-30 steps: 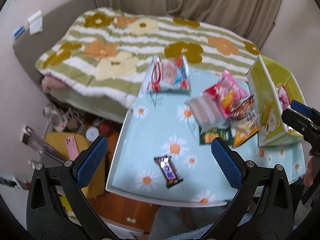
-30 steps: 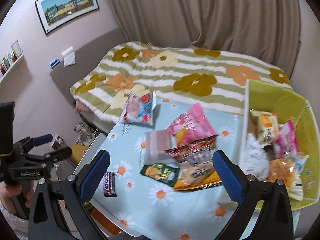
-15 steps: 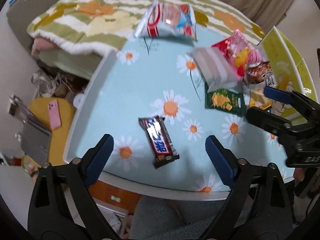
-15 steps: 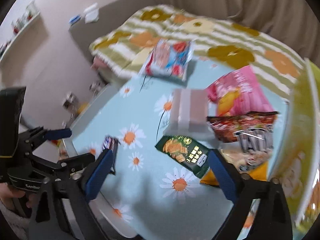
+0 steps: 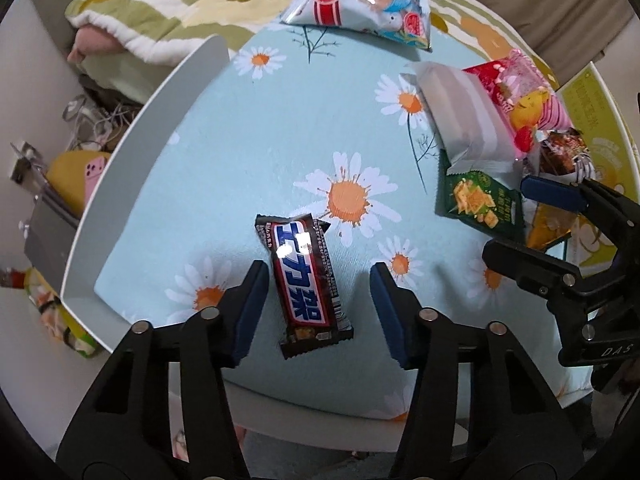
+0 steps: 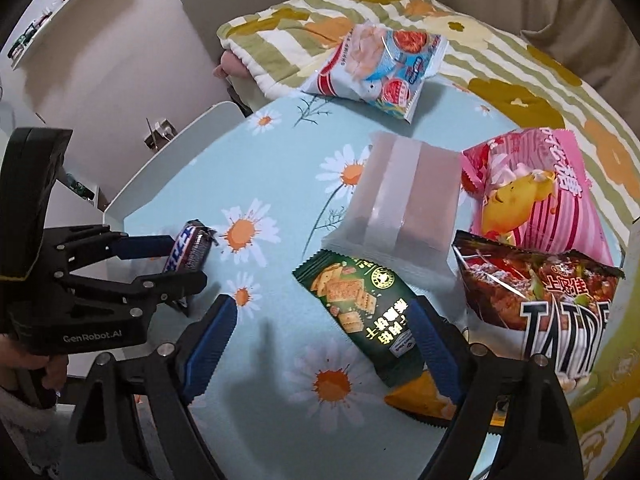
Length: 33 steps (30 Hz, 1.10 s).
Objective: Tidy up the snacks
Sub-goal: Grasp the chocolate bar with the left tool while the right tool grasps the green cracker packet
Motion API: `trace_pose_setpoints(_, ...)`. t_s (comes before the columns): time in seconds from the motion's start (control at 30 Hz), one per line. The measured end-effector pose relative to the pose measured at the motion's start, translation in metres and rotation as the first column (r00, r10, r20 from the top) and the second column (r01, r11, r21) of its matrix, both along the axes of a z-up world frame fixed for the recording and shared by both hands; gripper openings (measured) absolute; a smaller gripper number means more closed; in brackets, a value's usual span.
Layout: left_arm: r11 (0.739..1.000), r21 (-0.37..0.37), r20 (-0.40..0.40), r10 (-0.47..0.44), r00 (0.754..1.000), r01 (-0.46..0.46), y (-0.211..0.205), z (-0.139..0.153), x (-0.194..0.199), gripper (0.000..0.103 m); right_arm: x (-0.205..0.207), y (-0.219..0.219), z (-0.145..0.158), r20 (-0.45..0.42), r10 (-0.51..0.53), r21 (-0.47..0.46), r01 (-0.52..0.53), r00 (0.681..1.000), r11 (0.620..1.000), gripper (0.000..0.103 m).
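Left wrist view looks steeply down on a white table (image 5: 132,184) covered by a pale blue cloth printed with white and orange daisies (image 5: 280,128); behind it lies a green-and-white striped quilt with orange flowers (image 5: 168,4). At the right edge stands a yellow-green cardboard box (image 5: 600,120). On the cloth, at the far side, rests a light blue and red puffed snack bag (image 5: 360,0). Nearer the box a cluster of packets overlaps: a pink bag with a yellow cartoon figure (image 5: 524,96), a frosted translucent wrapped pack (image 5: 464,120), a dark red crinkled bag (image 6: 536,292) and a dark green cracker packet (image 5: 480,204) with an orange packet (image 6: 420,400) under its corner. Alone near the front edge lies a dark brown chocolate bar with a blue and white label (image 5: 306,280).

The left gripper (image 5: 316,300) has just been closing; its blue pads straddle the chocolate bar, the left pad just beside the wrapper, the right pad apart from it, so nothing is clamped. The right gripper (image 6: 320,340) has also narrowed slightly and stands wide; the green packet's lower end lies between its fingers, the right pad overlapping the packet's edge, though whether it touches I cannot tell.
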<state>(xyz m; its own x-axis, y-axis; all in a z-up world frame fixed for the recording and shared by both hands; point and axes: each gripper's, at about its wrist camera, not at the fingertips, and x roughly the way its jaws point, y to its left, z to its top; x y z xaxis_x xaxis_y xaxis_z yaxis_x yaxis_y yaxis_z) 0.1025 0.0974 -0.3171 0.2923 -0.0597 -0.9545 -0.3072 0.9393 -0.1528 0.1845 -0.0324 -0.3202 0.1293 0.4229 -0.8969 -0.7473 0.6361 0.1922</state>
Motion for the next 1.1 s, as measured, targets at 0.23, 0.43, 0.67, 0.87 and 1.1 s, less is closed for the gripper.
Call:
trace_pose_setpoints(0.23, 1.000, 0.018, -0.019, 0.016, 1.000, -0.016, -0.003, -0.005, 0.003, 0.043, 0.007, 0.003, -0.005, -0.003, 0.052, -0.045, -0.052, 0.999, 0.998, 0.085)
trace_pose_setpoints(0.43, 0.998, 0.047, -0.033, 0.029, 0.999, -0.028, 0.001, -0.005, 0.003, 0.028, 0.018, 0.001, -0.012, -0.024, 0.091, -0.111, -0.094, 0.996, 0.989, 0.085)
trace_pose_setpoints(0.67, 0.999, 0.028, -0.025, 0.041, 0.999, -0.040, 0.007, -0.005, 0.003, 0.027, 0.022, 0.006, -0.020, -0.045, 0.165, -0.177, -0.170, 0.985, 0.969, 0.074)
trace_pose_setpoints(0.87, 0.999, 0.009, -0.006, 0.046, 0.999, -0.046, 0.009, -0.001, 0.002, 0.027, 0.016, 0.017, -0.030, -0.027, 0.250, -0.268, -0.247, 0.968, 0.931, 0.073)
trace_pose_setpoints(1.1, 0.998, 0.004, 0.004, 0.055, 0.998, -0.055, 0.011, 0.003, 0.000, 0.027, 0.010, 0.023, -0.027, -0.003, 0.286, -0.289, -0.275, 0.958, 0.917, 0.044)
